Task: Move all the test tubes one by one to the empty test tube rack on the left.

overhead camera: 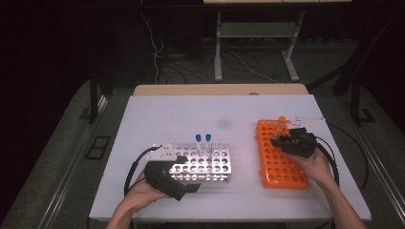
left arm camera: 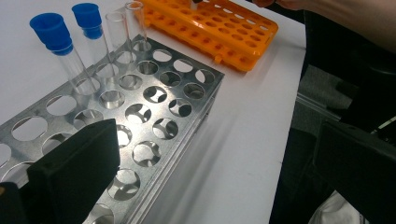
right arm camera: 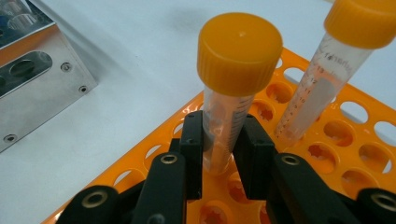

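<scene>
Right tool [right arm camera: 219, 154] shown with both black jaws pressed against the clear body of an orange-capped tube [right arm camera: 231, 88], gripping below the cap so that the cap stays free and the tube stays upright. The tube's foot sits at a well of the orange rack [right arm camera: 355, 140]; whether it is fully seated cannot be told. A second orange-capped tube [right arm camera: 327, 79], upper right of the right gripper view, stands tilted in a neighbouring well. In the high view the right tool [overhead camera: 286, 139] lies at centre right over the far end of the orange rack [overhead camera: 282, 167]. At lower left the left tool [overhead camera: 184, 183] rests at the near edge of the metal rack [overhead camera: 205, 164], jaws parted and empty, probably steadying or waiting. Two blue-capped tubes [left arm camera: 70, 42] and two uncapped ones stand in the metal rack's far row. Both racks sit on the white table [overhead camera: 191, 114].
</scene>
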`<state>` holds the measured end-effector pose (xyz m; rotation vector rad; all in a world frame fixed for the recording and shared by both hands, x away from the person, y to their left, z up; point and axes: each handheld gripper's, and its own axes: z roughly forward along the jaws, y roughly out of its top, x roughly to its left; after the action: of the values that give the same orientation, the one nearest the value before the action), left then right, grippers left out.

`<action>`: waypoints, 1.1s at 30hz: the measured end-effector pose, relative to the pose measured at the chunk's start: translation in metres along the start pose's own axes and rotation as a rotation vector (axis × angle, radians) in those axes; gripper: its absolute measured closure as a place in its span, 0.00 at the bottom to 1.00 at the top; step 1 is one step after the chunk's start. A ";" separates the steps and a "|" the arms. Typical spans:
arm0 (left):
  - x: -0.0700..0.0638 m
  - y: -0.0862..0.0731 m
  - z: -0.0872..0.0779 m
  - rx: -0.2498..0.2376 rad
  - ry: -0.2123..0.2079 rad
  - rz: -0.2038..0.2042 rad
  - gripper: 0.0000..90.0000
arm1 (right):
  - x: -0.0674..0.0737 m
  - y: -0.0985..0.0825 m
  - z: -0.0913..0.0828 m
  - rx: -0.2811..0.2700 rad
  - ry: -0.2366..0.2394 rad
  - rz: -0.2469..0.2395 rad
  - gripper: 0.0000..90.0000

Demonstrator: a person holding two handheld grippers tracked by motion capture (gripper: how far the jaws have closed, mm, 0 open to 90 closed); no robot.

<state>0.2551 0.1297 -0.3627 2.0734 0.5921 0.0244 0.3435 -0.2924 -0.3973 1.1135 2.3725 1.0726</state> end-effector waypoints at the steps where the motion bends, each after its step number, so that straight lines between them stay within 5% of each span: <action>1: 0.000 0.000 0.000 0.000 0.000 0.002 0.00 | 0.000 0.001 -0.001 -0.002 -0.002 -0.002 0.82; 17: 0.001 0.010 -0.005 0.013 0.007 0.013 0.00 | 0.004 0.018 -0.034 -0.051 0.004 -0.024 0.82; 33: -0.001 0.025 -0.015 0.013 0.014 0.030 0.00 | 0.029 0.042 -0.071 -0.068 0.100 -0.064 0.82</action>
<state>0.2609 0.1306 -0.3342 2.0963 0.5712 0.0519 0.3079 -0.2878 -0.3176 0.9750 2.4101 1.2033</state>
